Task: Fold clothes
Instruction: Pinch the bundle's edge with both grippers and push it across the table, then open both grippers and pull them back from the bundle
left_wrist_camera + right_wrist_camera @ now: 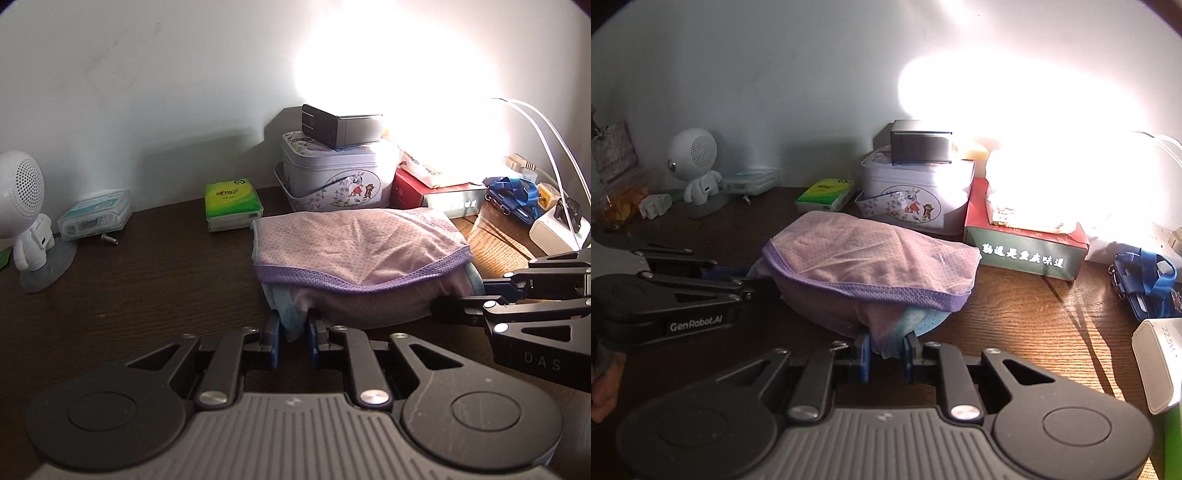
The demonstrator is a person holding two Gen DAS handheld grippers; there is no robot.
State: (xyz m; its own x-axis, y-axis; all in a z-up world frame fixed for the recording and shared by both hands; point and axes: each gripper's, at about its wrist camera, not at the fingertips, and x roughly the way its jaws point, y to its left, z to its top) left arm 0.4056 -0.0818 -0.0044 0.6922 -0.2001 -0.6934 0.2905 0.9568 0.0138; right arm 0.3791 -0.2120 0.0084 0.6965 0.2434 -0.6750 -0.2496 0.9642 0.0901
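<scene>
A folded pink garment (354, 243) with purple dots and a purple trim lies in a pile on the dark wooden desk (147, 277). My left gripper (293, 323) is shut on its near left corner, where pale blue and pink layers bunch between the blue pads. My right gripper (886, 341) is shut on the near right corner of the same garment (871, 258). Each gripper shows in the other's view: the right gripper (458, 299) comes in from the right, the left gripper (753, 278) from the left. Both have their tips at the cloth's lower edge.
Behind the garment stand a painted tin (332, 177) with a dark box (343, 125) on top and a green tissue pack (232, 203). A white robot speaker (26, 206) stands far left. A red-green box (1023, 247), blue lanyard (1145, 280) and white charger (1156, 362) crowd the right.
</scene>
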